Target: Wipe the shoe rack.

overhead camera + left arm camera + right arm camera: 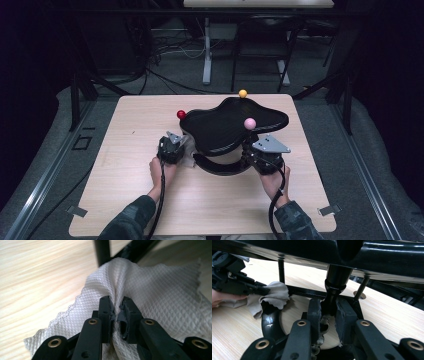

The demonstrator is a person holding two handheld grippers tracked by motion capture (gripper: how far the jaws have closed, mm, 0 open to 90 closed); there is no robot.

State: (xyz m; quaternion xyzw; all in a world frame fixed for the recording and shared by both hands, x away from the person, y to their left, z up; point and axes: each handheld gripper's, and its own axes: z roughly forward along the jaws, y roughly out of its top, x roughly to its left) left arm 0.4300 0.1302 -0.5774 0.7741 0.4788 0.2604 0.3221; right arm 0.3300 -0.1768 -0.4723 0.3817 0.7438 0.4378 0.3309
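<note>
Jaws over pale table (dark room).

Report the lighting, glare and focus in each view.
High view: the table is evenly lit, its surroundings are dark, the picture soft overall. Left gripper view: the white cloth is bright, its weave crisp mid-frame and soft at the far edge. Right gripper view: the glossy black stand carries streaks of glare, with shadow beneath it.

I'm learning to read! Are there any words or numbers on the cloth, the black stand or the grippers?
None: no words, numbers or signs can be read anywhere.
The cloth is plain white.
The black stand is bare.
The left gripper and right gripper carry no labels.
</note>
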